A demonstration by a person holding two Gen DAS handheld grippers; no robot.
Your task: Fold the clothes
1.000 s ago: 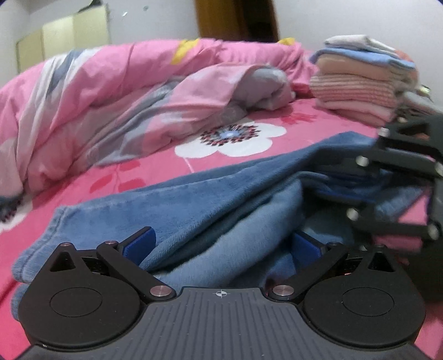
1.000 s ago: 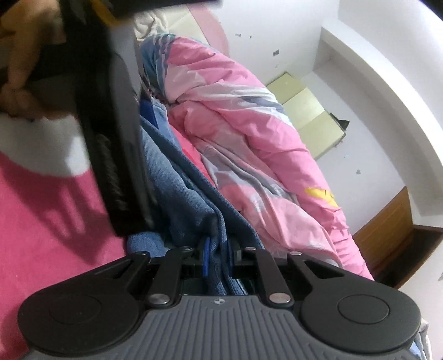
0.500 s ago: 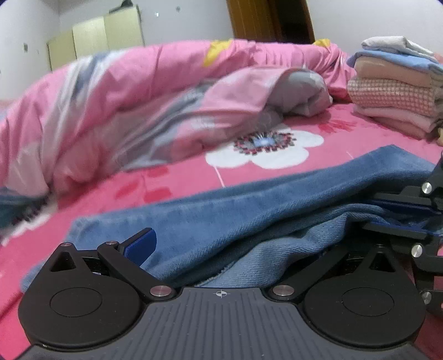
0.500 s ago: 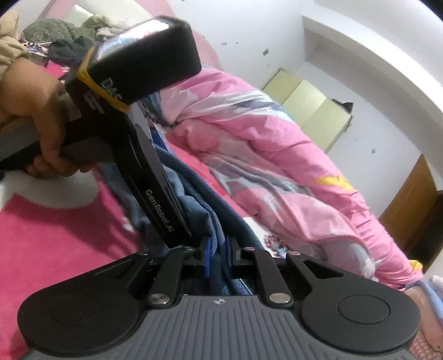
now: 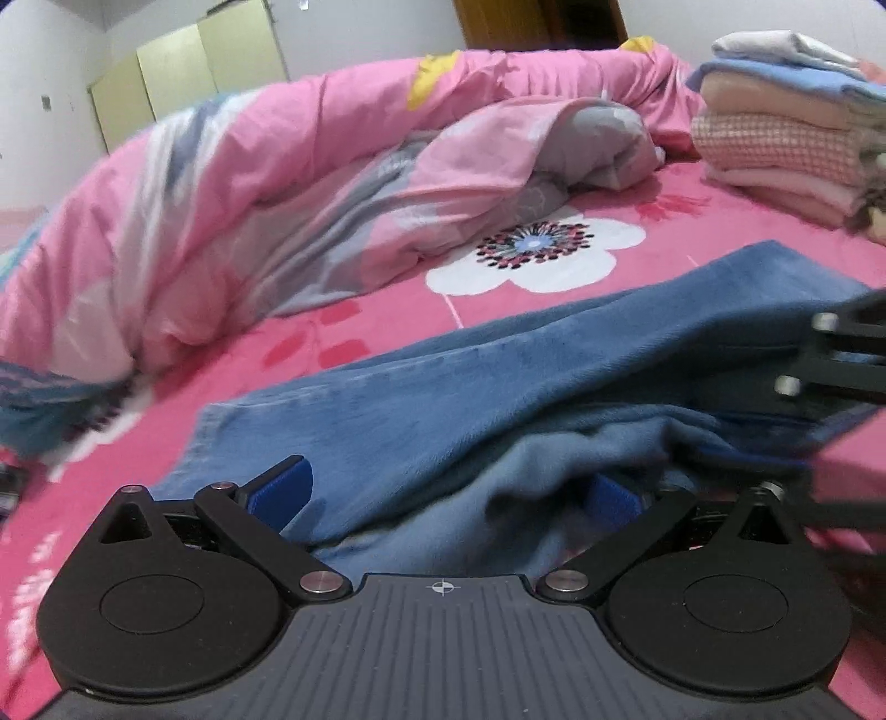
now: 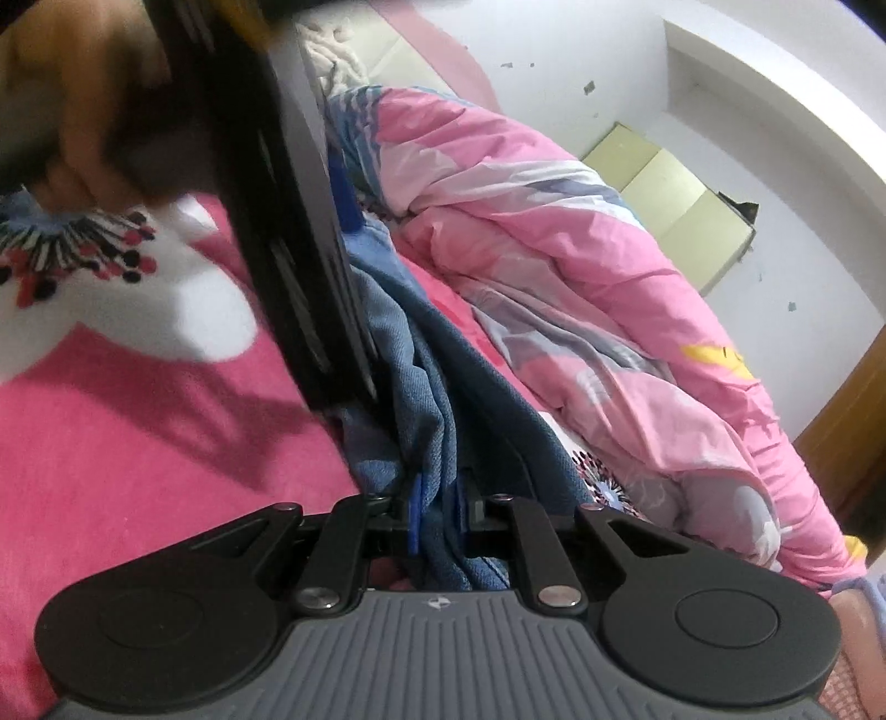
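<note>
Right gripper: jaws clamped on a fold of the blue jeans. Left gripper: jaws wide apart, denim bunched between them, pads not pressing. Jeans lie across the pink bed sheet. Beyond: rumpled pink quilt, folded clothes stack far right.

This is looking like a bedroom in a home: a bed is filling most of both views, wearing a bright pink sheet printed with large white flowers, and a rumpled pink, grey and white duvet is lying heaped along its far side. A stack of folded clothes is sitting on the bed's far corner, while pale yellow-green cupboard doors are standing against the white wall and a brown wooden door frame is showing beyond the bed.
</note>
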